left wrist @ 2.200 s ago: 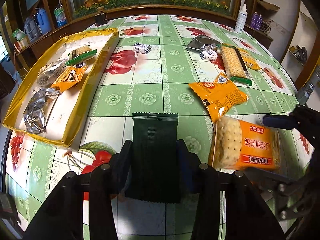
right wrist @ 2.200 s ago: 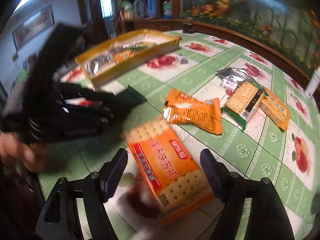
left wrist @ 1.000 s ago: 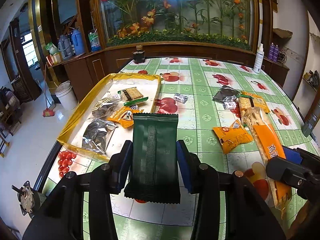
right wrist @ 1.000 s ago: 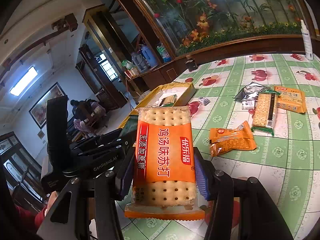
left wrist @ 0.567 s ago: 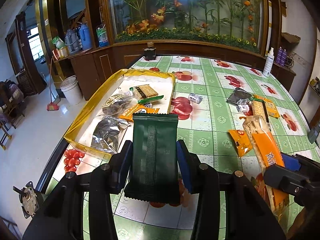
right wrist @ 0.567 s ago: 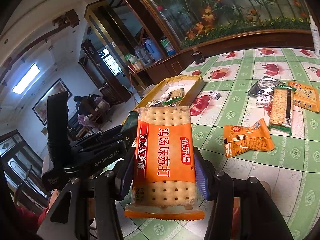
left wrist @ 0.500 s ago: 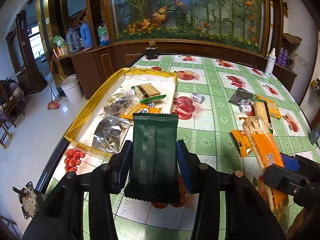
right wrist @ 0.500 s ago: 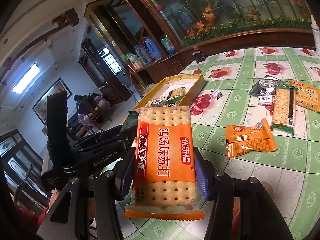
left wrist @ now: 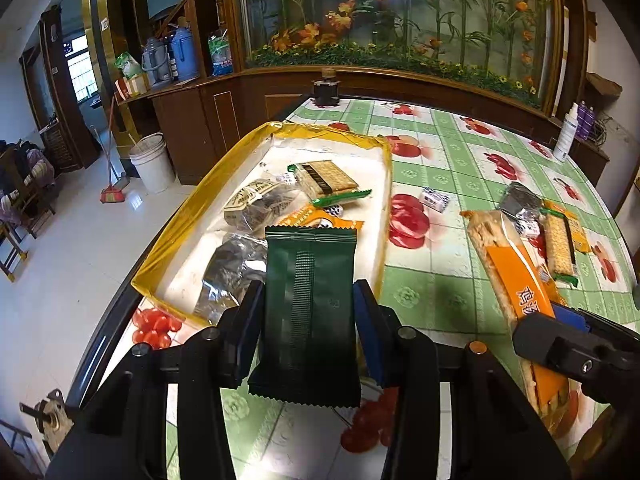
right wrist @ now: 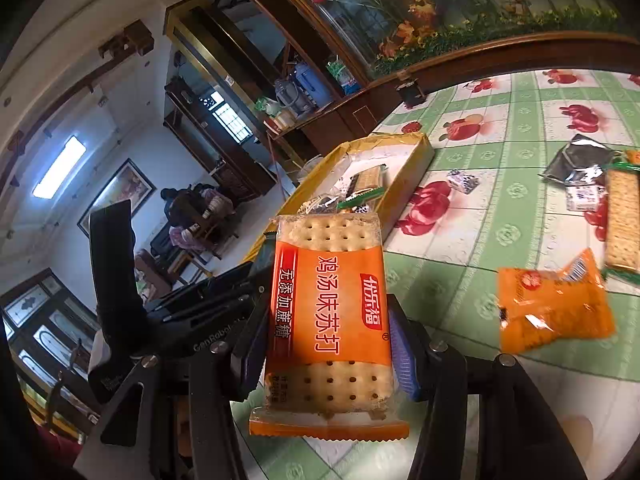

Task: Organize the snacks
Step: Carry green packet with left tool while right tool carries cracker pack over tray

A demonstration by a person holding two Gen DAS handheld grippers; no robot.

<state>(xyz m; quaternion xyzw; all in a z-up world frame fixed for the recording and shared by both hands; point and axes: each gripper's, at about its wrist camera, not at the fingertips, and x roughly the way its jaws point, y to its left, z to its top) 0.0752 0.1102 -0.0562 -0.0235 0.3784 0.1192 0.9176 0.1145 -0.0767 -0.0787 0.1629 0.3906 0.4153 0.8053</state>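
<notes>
My left gripper pinches a dark green packet by its sides, both pads pressed on the wrapper, the packet standing upright between them with its top edge toward the tray. My right gripper clamps an orange cracker pack the same way, its long side running up between the fingers and its crimped bottom edge hanging below them.

Both packs are in the air above the near part of the table, which wears a green checked cloth with fruit prints. The yellow-rimmed tray lies ahead of my left gripper at the table's left edge. In it are a silver pouch, a printed bag, a small orange packet and a cracker pack with a green wrapper.

On the cloth right of the tray lie a small white sweet, a silver wrapper, a long cracker pack and an orange pouch, all apart from the tray.

In the right wrist view my left gripper sits just left of the cracker pack.
</notes>
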